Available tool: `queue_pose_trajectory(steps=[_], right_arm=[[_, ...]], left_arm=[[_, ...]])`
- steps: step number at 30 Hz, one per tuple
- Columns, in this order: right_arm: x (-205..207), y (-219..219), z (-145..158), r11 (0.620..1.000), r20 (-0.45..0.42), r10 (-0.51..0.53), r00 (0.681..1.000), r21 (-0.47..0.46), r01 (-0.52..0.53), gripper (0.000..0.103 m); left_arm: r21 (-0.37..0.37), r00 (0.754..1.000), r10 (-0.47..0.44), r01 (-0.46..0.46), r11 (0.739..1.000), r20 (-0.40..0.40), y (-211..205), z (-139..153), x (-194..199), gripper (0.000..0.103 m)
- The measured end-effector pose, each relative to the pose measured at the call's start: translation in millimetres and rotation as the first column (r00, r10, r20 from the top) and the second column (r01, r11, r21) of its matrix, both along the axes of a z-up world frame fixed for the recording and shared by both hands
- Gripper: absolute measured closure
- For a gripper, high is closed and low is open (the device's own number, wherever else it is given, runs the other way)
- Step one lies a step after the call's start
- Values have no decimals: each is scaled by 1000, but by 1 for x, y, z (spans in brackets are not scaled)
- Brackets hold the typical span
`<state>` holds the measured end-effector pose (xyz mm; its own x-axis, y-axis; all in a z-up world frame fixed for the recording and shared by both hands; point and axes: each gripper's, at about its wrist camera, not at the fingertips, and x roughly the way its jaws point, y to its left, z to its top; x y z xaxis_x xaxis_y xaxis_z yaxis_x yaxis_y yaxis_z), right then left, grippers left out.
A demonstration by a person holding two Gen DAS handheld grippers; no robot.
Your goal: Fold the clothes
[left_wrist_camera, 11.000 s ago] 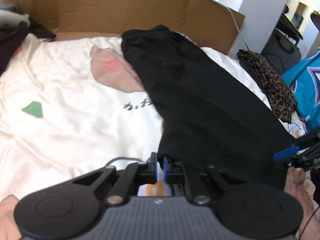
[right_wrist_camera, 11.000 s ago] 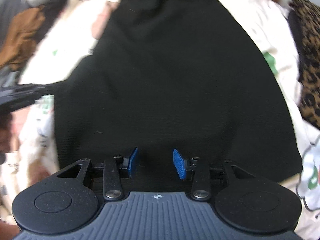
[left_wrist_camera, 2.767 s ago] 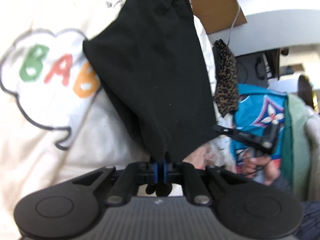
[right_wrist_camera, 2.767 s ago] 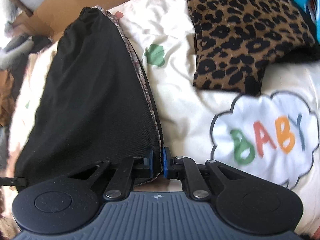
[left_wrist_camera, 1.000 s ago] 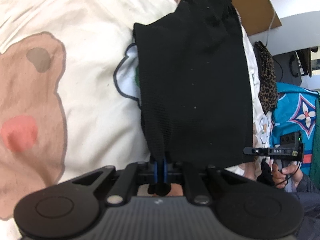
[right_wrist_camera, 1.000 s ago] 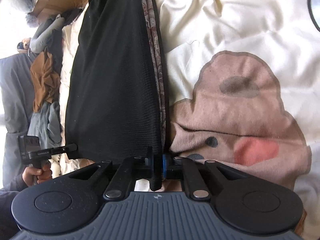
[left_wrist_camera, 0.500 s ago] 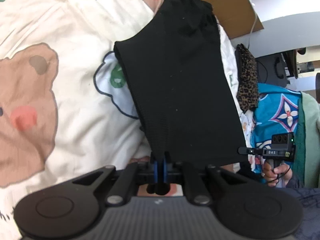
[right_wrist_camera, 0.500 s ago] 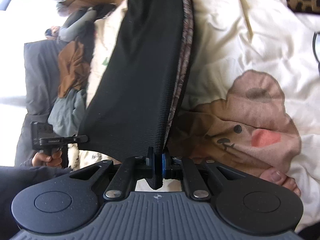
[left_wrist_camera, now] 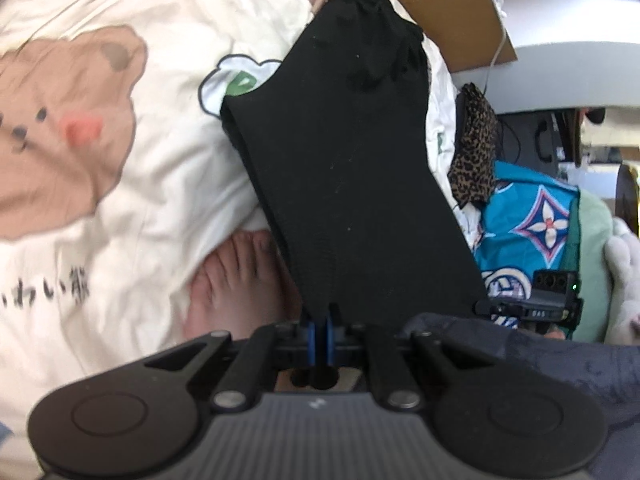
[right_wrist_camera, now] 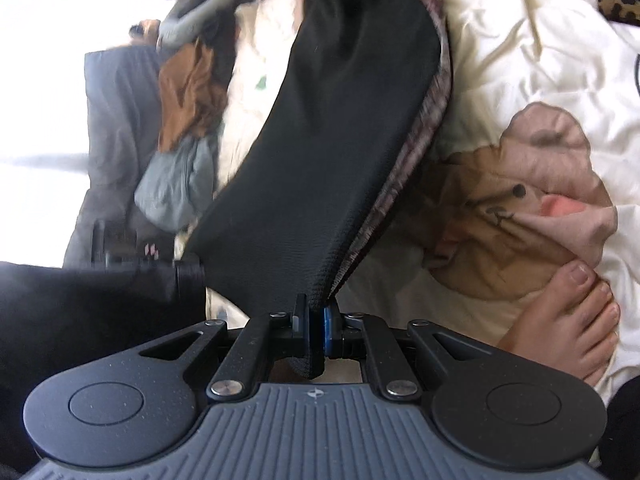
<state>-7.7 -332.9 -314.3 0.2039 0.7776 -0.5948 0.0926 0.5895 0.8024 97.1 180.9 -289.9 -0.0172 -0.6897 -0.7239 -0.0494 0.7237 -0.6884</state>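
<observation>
Both tongs are pinching one end of the black garment (left_wrist_camera: 352,184): the left gripper (left_wrist_camera: 319,330) has its blue pads pressed together on one corner, and the right gripper (right_wrist_camera: 316,330) is clamped on the other corner, a little fabric bunched behind its pads. The cloth hangs stretched between these two grips and its far gathered end, which rests on the cream bedsheet (left_wrist_camera: 168,184).

Only a narrow bite of fabric sits in each grip, so I judge that a sharp tug could pull a corner free and let that side drop crooked. In the right wrist view a patterned inner layer (right_wrist_camera: 420,148) shows along one edge; if the layers slide apart, the fold would come out uneven.

A bare foot (left_wrist_camera: 236,280) lies just beside the hanging cloth and could trap it when it is laid down. Close by, the leopard-print piece (left_wrist_camera: 474,160) and the heap of other clothes (right_wrist_camera: 188,92) could snag a wide swing.
</observation>
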Motion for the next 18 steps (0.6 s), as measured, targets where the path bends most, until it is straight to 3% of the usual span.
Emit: queue_pose_trajectory(steps=[5,9,18], right_arm=[[11,1,0,999,32,-47,998,8,46,99],[21,-14,2,990,68,-141,988,39,139,99],[37,-31,14,962,121,-267,956,83,259,99]], left_arm=[[-24,999,21,-21,999,26,-4,0,9,98],[-56,996,71,-67,996,58,0,6,28,98],[-164,972,195,-173,971,134,2,25,60,97]])
